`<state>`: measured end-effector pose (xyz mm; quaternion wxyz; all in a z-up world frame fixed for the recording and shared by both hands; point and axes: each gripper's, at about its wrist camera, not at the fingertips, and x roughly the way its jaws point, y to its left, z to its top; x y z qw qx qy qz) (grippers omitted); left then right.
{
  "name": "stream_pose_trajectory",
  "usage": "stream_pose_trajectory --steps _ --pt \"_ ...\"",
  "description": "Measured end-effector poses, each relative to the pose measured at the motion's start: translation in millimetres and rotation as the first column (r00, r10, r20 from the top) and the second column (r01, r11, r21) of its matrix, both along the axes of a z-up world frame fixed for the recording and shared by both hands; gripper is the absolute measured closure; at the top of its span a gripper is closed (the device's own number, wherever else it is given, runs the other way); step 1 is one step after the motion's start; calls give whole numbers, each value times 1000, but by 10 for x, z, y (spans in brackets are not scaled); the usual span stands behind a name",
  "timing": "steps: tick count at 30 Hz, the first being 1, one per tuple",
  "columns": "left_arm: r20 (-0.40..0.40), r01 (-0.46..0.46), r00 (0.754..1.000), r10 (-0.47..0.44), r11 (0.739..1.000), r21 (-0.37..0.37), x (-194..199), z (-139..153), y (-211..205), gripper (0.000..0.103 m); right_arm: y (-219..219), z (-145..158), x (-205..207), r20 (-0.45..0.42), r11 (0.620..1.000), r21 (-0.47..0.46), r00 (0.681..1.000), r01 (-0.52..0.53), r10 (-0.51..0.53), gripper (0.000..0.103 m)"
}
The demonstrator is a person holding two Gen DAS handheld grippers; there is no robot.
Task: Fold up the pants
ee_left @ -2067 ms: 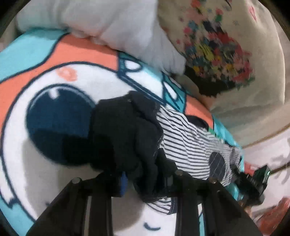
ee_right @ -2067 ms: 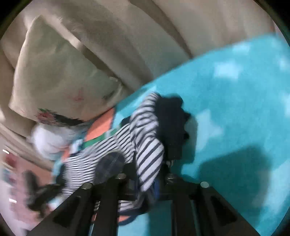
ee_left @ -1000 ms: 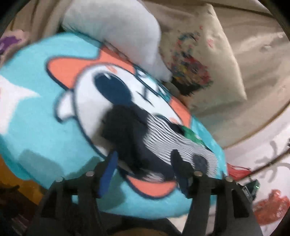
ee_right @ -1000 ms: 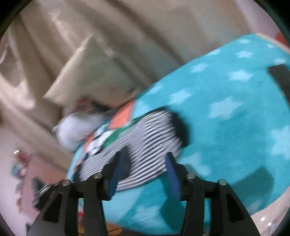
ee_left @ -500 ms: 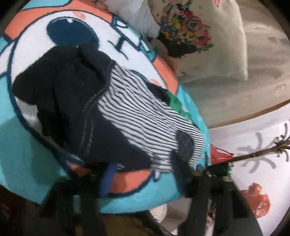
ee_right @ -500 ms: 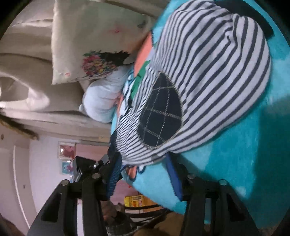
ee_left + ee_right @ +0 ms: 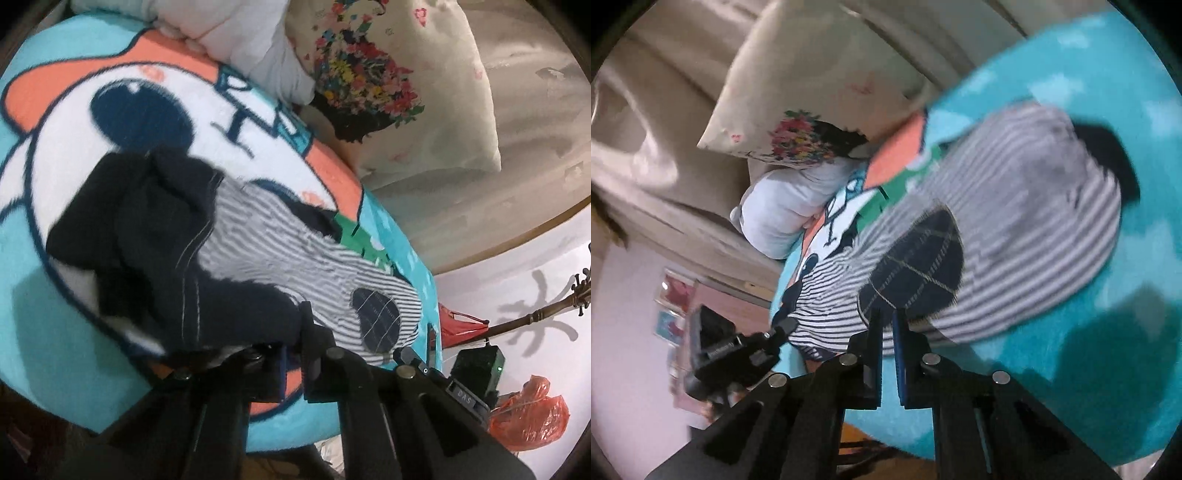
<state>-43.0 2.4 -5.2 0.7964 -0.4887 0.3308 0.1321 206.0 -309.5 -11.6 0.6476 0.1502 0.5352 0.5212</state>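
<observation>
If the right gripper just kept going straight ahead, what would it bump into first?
Probably the striped pants: the right gripper sits at their near edge, fingers nearly together, aimed at the dark checked knee patch. Whether it already touches is unclear.

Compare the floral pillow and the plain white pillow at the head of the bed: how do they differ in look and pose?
The floral pillow is cream with a bright flower print above a dark patch; the white pillow is plain, with no print. The floral pillow has flat faces and sharp corners and seems propped up behind the bed, while the white pillow is rounder, puffier, and rests on the cartoon blanket. Both sit side by side, beyond the striped pants.
</observation>
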Motion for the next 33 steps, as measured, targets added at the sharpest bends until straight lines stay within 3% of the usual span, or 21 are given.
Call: stream_pose_trajectory --steps 5,6,7,9,12,16,17,18,19,20,22,27,31,33 --pt "-3 -5 1000 5 998 55 137 141 54 98 197 271 -113 143 996 7 986 -90 88 90" --pt "-2 -5 1000 5 998 67 154 167 55 98 228 298 -170 163 992 8 979 -122 119 61" --pt "-2 -9 1000 9 997 76 165 182 48 98 263 323 -245 190 987 7 969 -163 159 24" --pt "0 -11 1000 11 997 81 177 198 53 98 327 356 -409 270 975 6 940 -220 211 18" --pt "4 -16 1000 15 997 77 183 201 61 98 476 331 -623 416 965 -97 871 -242 260 18" --pt "9 -18 1000 17 996 84 174 221 44 98 610 208 -839 621 951 -256 725 -171 298 21" --pt "12 -19 1000 18 996 87 173 228 43 98 627 174 -859 667 948 -292 684 -126 296 25" --pt "13 -21 1000 19 996 91 171 233 49 98 631 148 -836 689 942 -327 661 -83 297 50" --pt "14 -22 1000 21 995 95 163 240 52 98 648 124 -791 689 933 -356 658 -56 303 88" --pt "13 -23 1000 22 995 98 170 243 63 98 644 124 -688 661 933 -354 692 -55 292 94" --pt "8 -24 1000 23 995 99 216 242 92 98 629 204 -549 639 946 -318 725 -56 257 95" --pt "-21 -49 998 52 990 134 475 341 289 98 821 567 -267 666 963 -265 714 -45 216 96" --pt "-38 -71 996 79 980 185 756 451 559 98 1308 742 39 678 959 -279 698 -46 230 96" --pt "-61 -91 993 106 973 212 937 444 747 98 1576 734 174 660 955 -293 712 -51 240 96"
